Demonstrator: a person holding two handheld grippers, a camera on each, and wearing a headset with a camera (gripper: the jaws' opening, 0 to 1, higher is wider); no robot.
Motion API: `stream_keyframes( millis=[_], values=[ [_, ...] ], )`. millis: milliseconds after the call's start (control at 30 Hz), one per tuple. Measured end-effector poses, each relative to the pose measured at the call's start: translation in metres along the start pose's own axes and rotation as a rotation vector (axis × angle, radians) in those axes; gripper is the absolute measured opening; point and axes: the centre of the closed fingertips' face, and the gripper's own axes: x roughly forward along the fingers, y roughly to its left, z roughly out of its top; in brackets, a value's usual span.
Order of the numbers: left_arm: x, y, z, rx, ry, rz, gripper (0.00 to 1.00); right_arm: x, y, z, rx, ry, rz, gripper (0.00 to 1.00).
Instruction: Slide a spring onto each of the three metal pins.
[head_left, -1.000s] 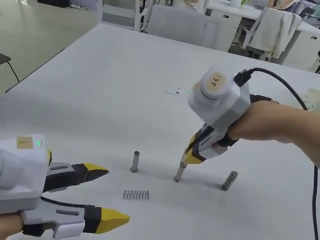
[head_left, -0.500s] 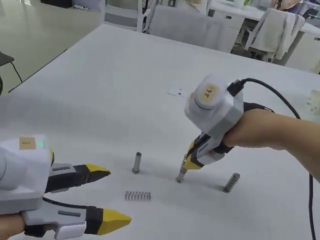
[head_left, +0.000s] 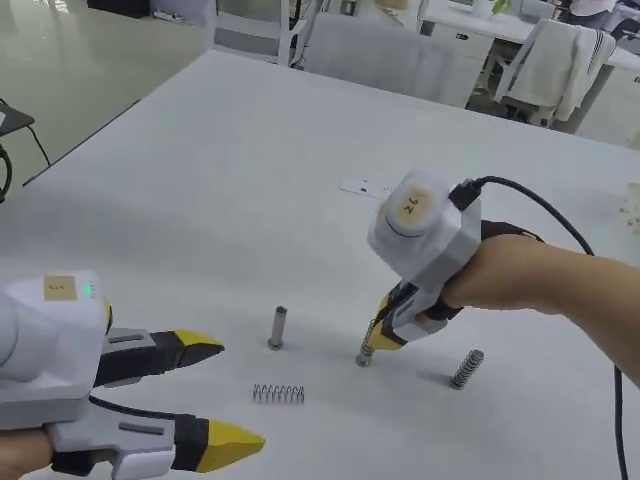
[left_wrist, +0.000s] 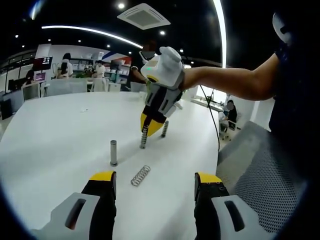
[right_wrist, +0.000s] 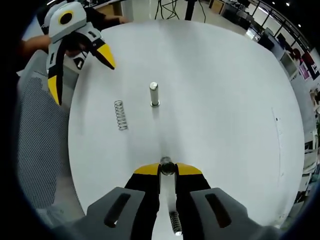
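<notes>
where the middle pin (head_left: 364, 356) stands on the white counter (head_left: 250, 180), the held spring (head_left: 371, 334) sits over its top. it is pinched between the narrowed fingers of the right gripper (head_left: 383, 336). in the right gripper view the yellow tips close on either side of the pin head. left of it, well apart, the left pin (head_left: 277, 328) stands bare and upright. the loose spring (head_left: 278, 394) lies flat on the counter, nearer than both pins and between them from left to right. on the right, clear of the gripper, the right pin (head_left: 467, 368) already wears a spring. beyond the pins the counter runs bare and open to its far edge, where a grey chair (head_left: 370, 55) stands, and to its left edge, which slants away above the floor. the left gripper (head_left: 215, 395) hovers at near left, its fingers wide and holding nothing. the loose spring lies just right of its tips, not touching them.
</notes>
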Motion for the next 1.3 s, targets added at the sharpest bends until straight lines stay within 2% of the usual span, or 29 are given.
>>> stream_keyframes(
  millis=[467,967,1300],
  values=[
    [-0.001,0.001,-0.001,-0.004,-0.001,0.004,0.58,0.011,0.002,-0.005,0.007,0.013,0.005,0.09],
    [0.000,0.001,0.000,-0.005,-0.004,0.003,0.58,0.010,0.000,-0.004,0.025,0.000,0.006,0.09],
    [0.000,0.001,-0.001,-0.005,-0.003,0.003,0.58,0.010,-0.001,-0.006,0.039,-0.007,0.000,0.14]
  ],
)
